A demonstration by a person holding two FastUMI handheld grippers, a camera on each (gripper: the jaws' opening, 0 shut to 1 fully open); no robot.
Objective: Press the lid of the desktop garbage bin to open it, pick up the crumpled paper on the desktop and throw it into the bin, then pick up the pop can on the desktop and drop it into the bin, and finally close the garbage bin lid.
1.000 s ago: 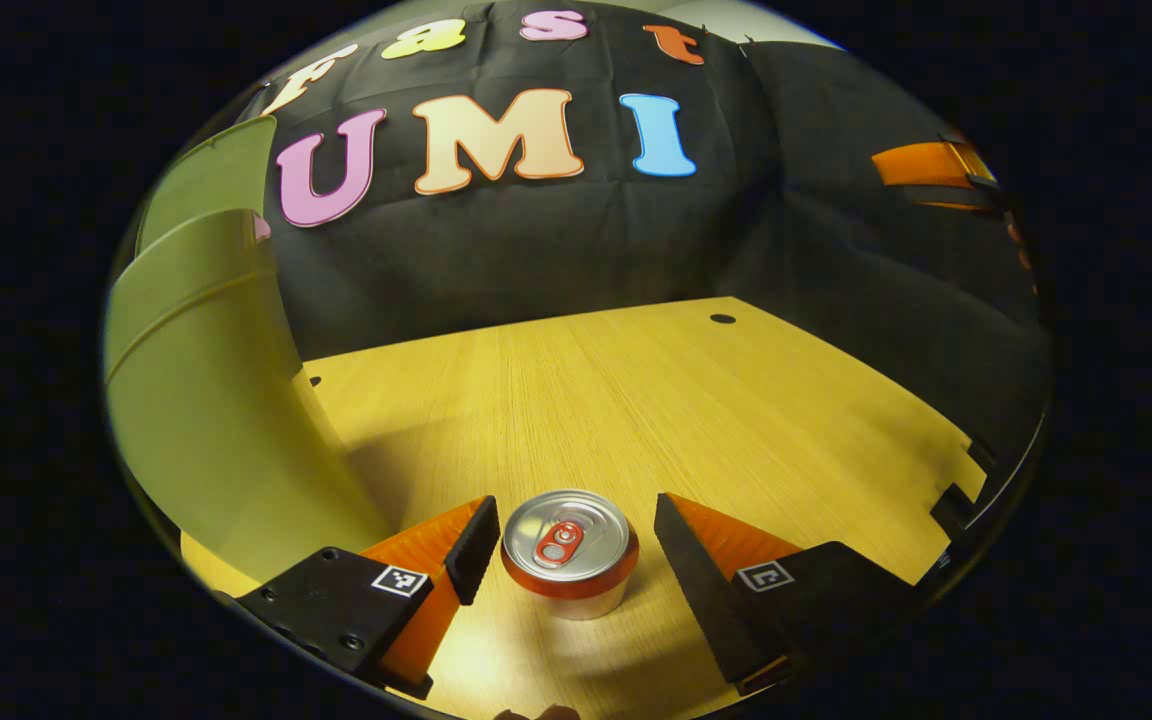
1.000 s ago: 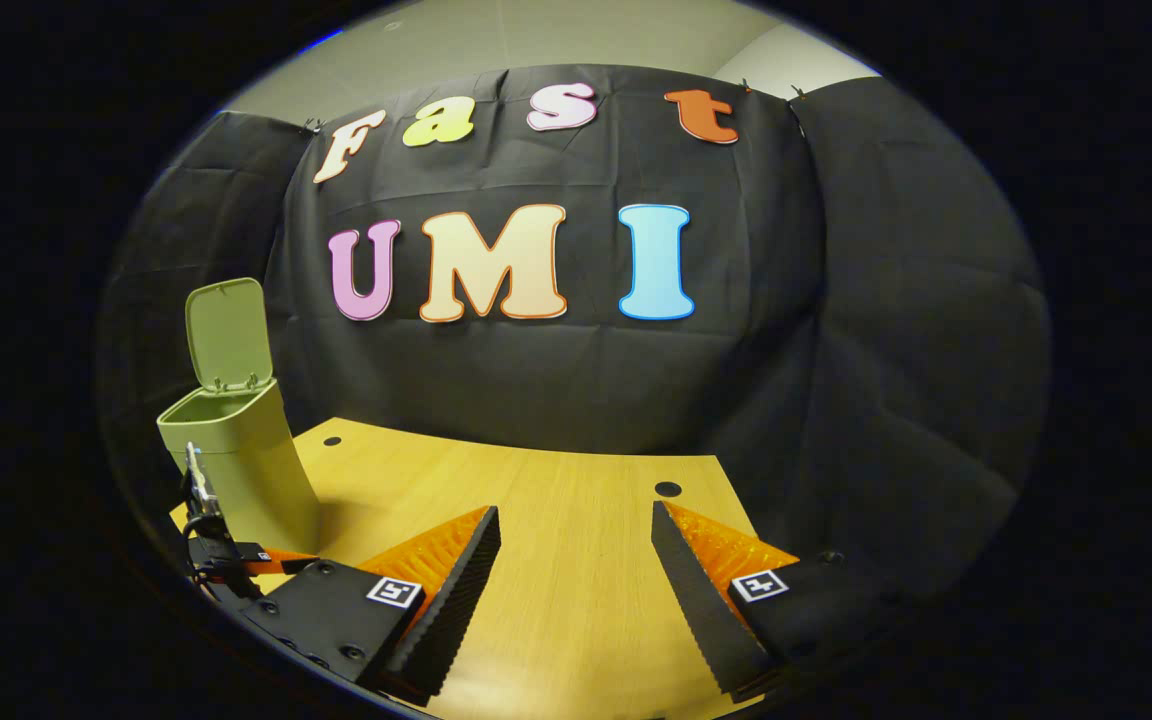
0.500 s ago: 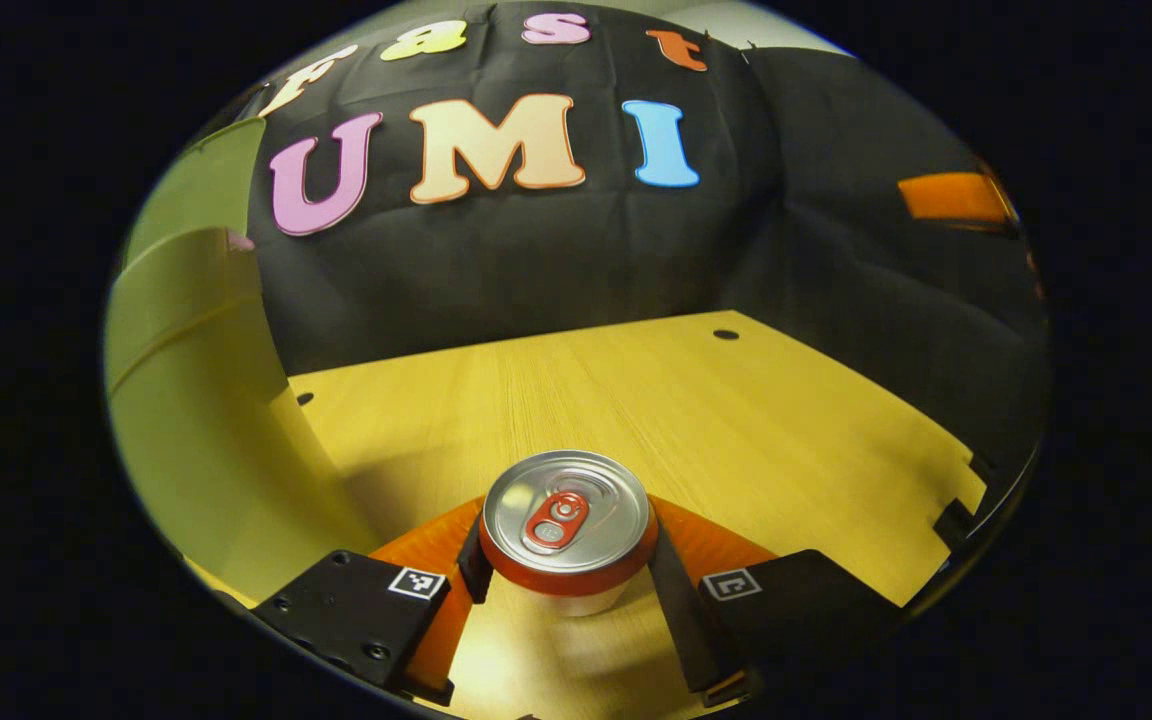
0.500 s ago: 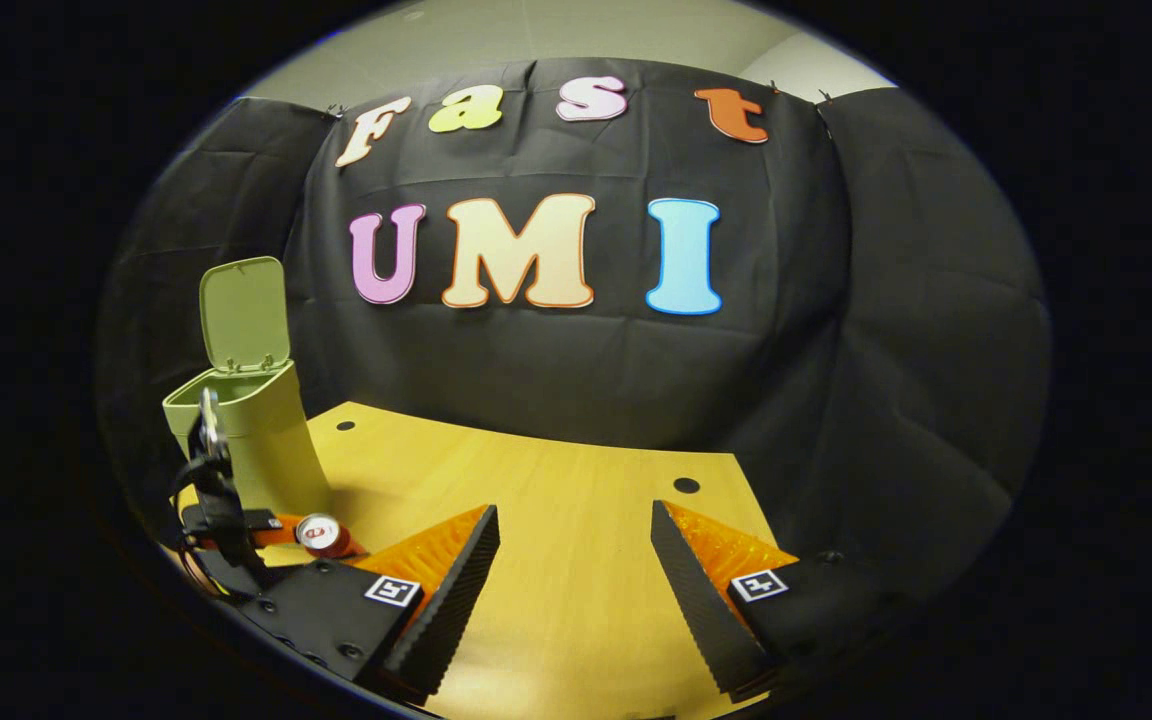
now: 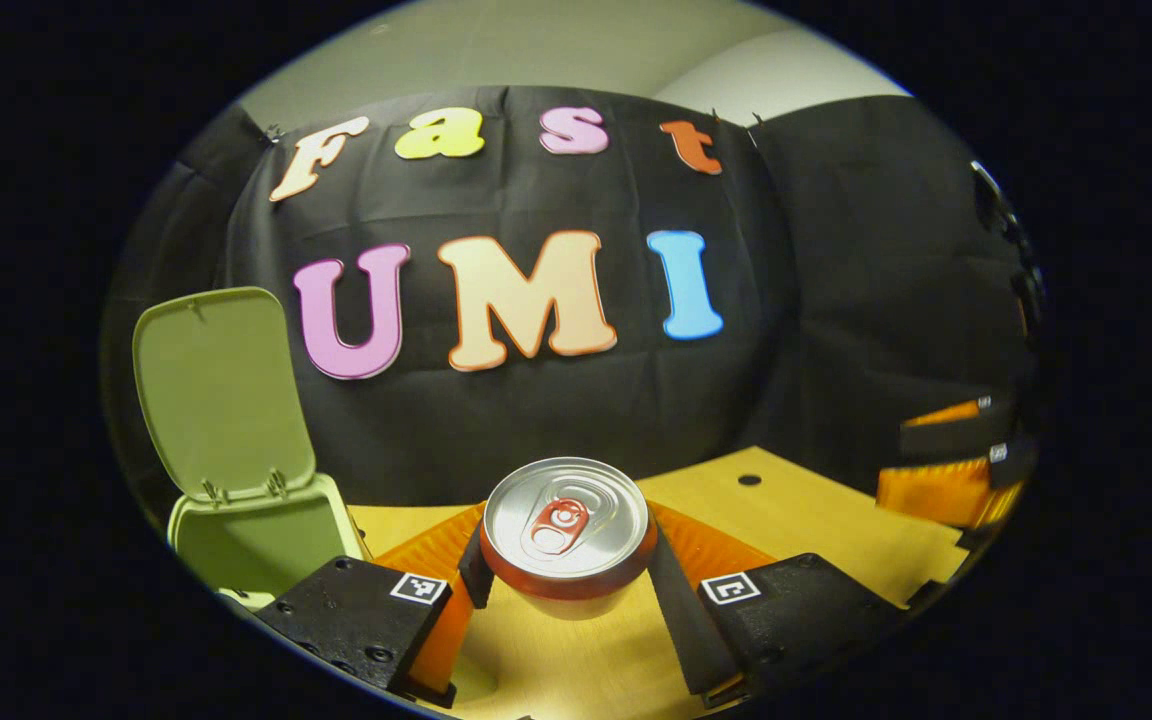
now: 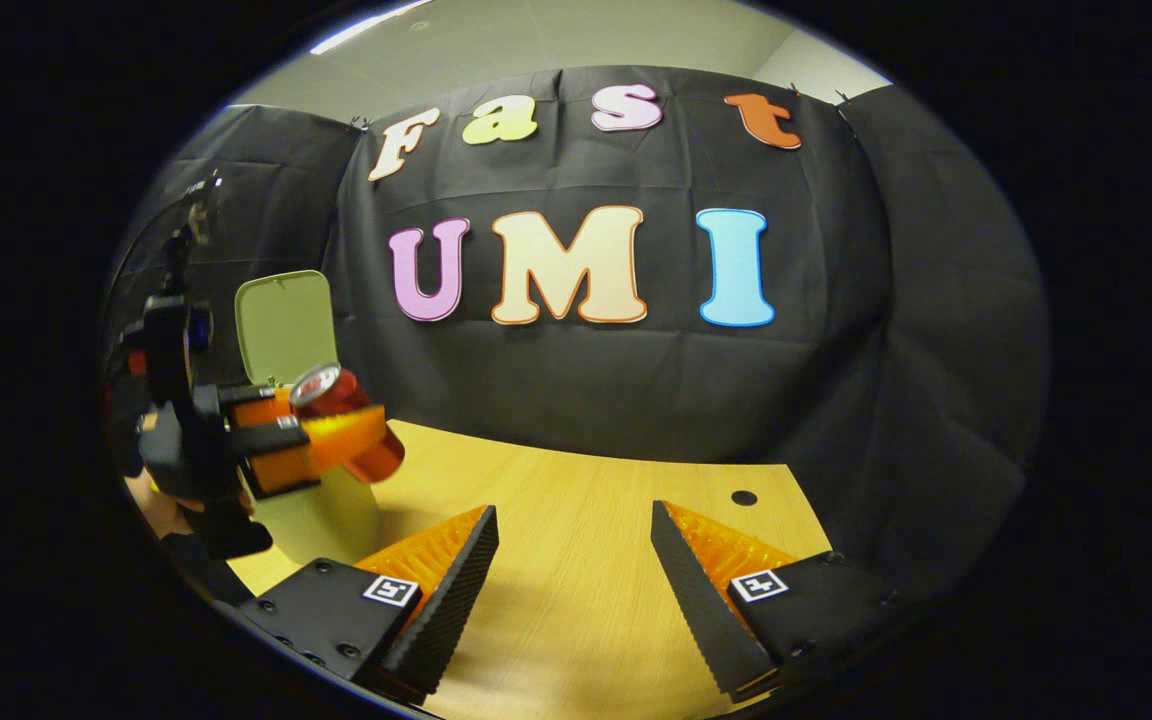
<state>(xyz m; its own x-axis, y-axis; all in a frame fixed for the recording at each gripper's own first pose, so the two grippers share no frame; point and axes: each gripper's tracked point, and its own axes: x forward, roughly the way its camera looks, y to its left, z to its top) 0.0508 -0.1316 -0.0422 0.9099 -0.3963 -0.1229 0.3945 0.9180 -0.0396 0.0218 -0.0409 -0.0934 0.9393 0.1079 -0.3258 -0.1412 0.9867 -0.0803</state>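
Pop can [image 5: 568, 530] lifted off wooden desktop [image 6: 576, 520]

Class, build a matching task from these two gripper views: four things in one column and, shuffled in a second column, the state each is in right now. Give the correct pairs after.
Column 1
1. pop can
2. bin lid
3. left gripper
4. right gripper

Column 2
A. open, nothing between its fingers
B. swung up, standing open
C. shut on the can
D. lifted off the table, clamped between two fingers

Pairs: 1-D, 2-B, 3-C, 4-A
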